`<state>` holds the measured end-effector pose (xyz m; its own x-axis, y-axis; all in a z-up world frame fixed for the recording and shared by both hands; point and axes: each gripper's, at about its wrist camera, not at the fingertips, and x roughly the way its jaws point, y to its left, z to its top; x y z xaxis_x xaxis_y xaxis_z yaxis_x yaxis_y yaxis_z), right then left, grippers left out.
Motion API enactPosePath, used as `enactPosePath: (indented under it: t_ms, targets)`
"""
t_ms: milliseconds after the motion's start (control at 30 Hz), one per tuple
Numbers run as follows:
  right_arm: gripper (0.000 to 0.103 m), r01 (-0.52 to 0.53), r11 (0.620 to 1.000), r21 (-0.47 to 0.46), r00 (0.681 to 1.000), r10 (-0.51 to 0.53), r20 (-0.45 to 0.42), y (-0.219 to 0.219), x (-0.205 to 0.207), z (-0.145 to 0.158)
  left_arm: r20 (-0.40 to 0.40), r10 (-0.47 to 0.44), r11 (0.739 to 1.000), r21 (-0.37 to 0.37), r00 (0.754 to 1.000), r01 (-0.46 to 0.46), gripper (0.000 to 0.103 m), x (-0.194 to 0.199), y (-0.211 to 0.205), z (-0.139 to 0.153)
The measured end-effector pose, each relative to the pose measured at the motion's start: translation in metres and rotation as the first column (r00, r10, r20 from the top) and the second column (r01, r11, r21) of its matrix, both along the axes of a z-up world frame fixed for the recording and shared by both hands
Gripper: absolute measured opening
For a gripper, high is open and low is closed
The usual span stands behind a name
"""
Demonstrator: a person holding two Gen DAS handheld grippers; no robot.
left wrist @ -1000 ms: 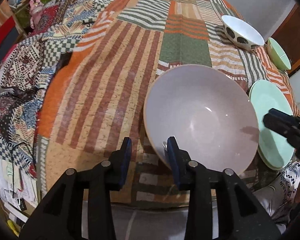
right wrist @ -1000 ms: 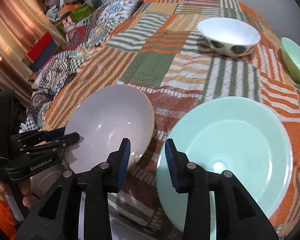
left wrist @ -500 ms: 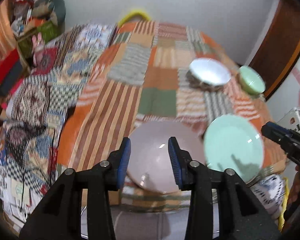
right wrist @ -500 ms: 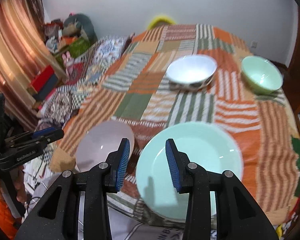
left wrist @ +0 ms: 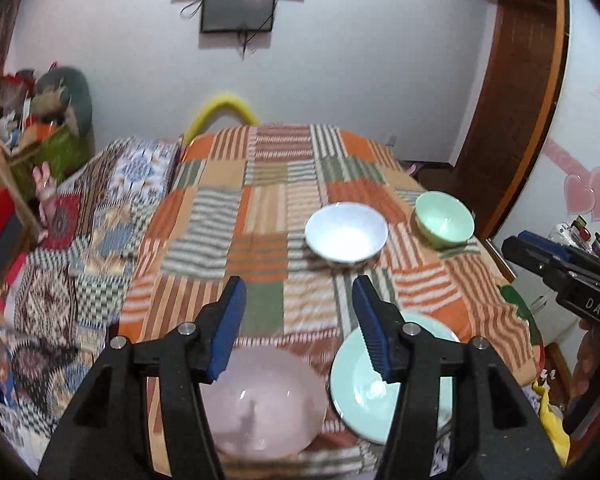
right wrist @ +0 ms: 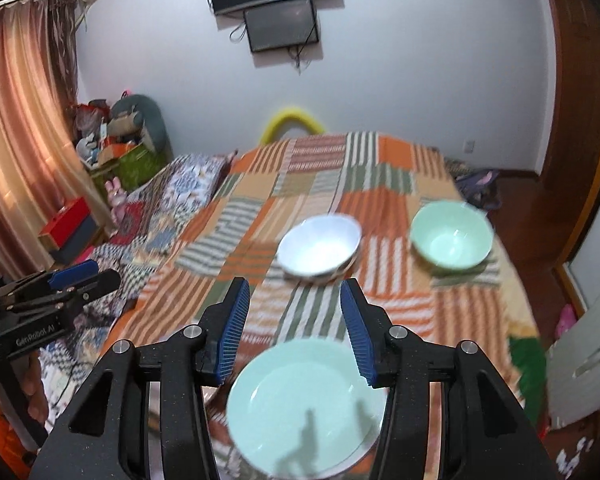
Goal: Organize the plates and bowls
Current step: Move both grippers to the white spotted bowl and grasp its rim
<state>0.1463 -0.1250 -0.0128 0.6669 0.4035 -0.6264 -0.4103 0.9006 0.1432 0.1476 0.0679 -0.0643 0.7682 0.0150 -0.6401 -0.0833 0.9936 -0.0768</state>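
Both hand-held grippers, left (left wrist: pixel 298 322) and right (right wrist: pixel 294 326), have just been opening, ribbed blue pads spread and empty, above a glossy round pink bowl (left wrist: pixel 268 404) and mint plate (right wrist: pixel 304 404).

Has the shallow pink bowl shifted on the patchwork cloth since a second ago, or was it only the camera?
No. The shallow pink bowl sits at the near edge of the patchwork cloth, left of the mint green plate, as before; only the view pulled back.

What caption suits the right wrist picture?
Open right gripper above a green plate, white bowl and green bowl beyond.
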Motion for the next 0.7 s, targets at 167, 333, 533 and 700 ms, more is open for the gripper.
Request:
enactPosePath:
  t_ms: [167, 333, 533, 700]
  targets:
    - [0.044, 0.019, 1.000, -0.017, 0.999, -0.019, 0.049, -0.002, 0.022, 0.012, 0.018, -0.028, 1.000, -0.014, 0.999, 0.028, 0.057, 0.033, -0.008, 0.011]
    - [0.044, 0.033, 0.999, -0.004, 0.999, -0.033, 0.042, -0.004, 0.047, 0.012, 0.023, -0.033, 0.999, 0.002, 0.999, 0.033, 0.057, 0.065, -0.012, 0.014]
    - [0.044, 0.041, 0.999, 0.000, 0.999, -0.041, 0.006, -0.003, 0.077, 0.000, -0.006, -0.032, 0.998, -0.047, 0.999, 0.032, 0.058, 0.102, 0.002, 0.002]
    - [0.044, 0.042, 0.999, -0.008, 0.999, -0.042, -0.029, 0.002, 0.096, -0.019, -0.052, -0.029, 0.994, -0.103, 0.998, 0.023, 0.058, 0.137, 0.021, -0.026]
